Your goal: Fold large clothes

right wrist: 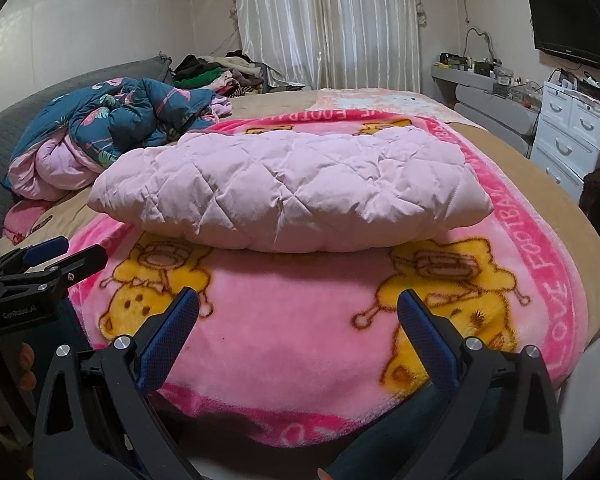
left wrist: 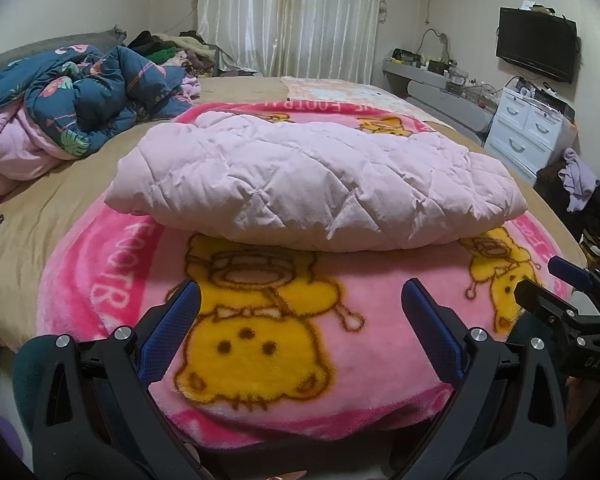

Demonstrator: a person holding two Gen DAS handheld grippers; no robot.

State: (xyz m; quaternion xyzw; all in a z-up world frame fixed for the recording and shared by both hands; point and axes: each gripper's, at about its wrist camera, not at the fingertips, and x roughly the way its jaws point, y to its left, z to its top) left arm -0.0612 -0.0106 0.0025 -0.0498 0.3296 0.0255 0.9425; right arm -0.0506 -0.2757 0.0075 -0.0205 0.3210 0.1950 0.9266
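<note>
A pale pink quilted garment (left wrist: 312,184) lies folded into a thick bundle on a pink cartoon blanket (left wrist: 284,340) on the bed; it also shows in the right wrist view (right wrist: 292,192). My left gripper (left wrist: 300,292) is open and empty, held above the blanket's near part, short of the bundle. My right gripper (right wrist: 298,302) is open and empty too, at about the same distance from the bundle. Each gripper appears in the other's view: the right one at the right edge (left wrist: 556,280), the left one at the left edge (right wrist: 60,256).
A crumpled dark blue flamingo-print quilt (left wrist: 88,92) lies at the back left of the bed. A pile of clothes (left wrist: 168,50) sits behind it. White drawers (left wrist: 528,128), a wall TV (left wrist: 536,44) and clothes on a chair (left wrist: 580,184) stand to the right.
</note>
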